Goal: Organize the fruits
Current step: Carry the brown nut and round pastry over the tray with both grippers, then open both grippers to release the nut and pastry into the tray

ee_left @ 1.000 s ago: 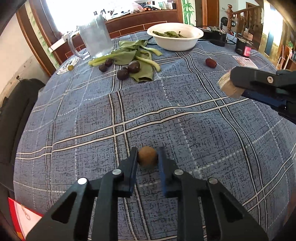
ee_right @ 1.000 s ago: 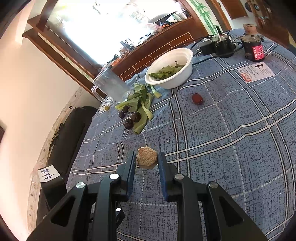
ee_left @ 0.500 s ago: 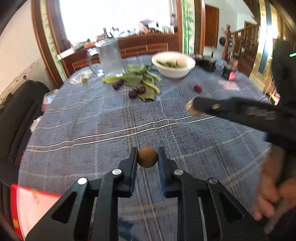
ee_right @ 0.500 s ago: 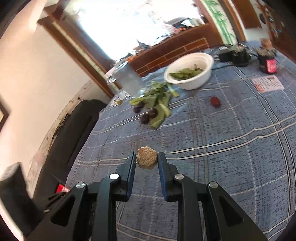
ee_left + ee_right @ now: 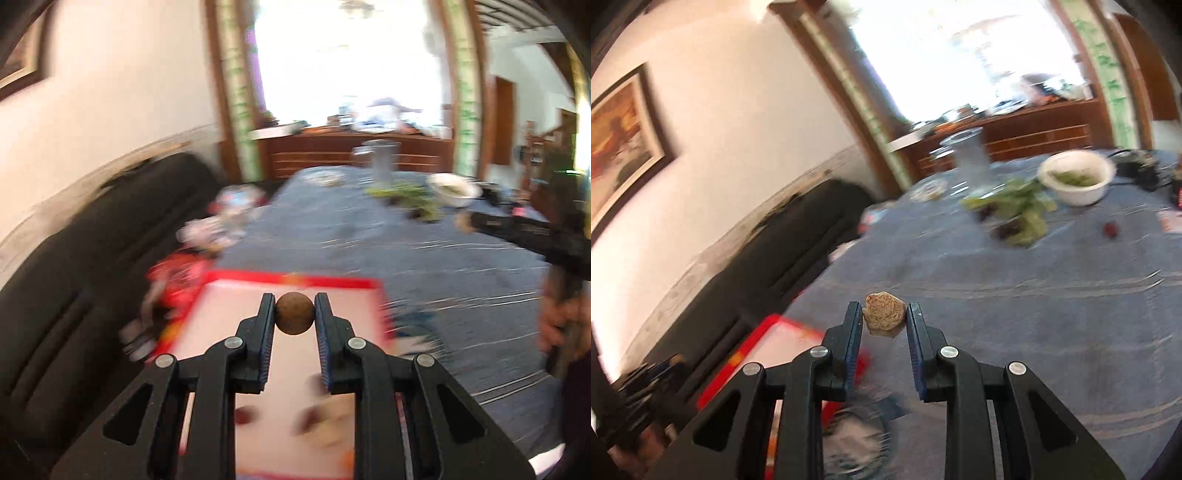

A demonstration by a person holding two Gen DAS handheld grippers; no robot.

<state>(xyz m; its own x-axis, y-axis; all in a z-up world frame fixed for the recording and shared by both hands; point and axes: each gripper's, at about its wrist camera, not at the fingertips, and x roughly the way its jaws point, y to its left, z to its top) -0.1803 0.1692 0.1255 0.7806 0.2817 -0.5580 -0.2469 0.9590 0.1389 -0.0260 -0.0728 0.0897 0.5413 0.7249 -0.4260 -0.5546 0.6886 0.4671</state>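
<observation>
We've got the left gripper [image 5: 294, 314] clamped on a round brown fruit [image 5: 294, 313], hanging over the red-rimmed tray [image 5: 295, 282] at the near left table edge; right gripper [image 5: 884, 314] is clamped on a rough tan fruit [image 5: 884, 311] above the blue cloth [image 5: 1034, 295], tray [image 5: 753, 339] to its near left. Both views are blurred, so we judge a fast swing could roll the round fruit out of the flat pads, or a release could miss the tray

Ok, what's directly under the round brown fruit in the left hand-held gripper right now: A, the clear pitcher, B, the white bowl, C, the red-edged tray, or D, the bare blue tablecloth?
C: the round brown fruit, pinched in the left hand-held gripper, hangs over the pale floor of the red-edged tray.
</observation>
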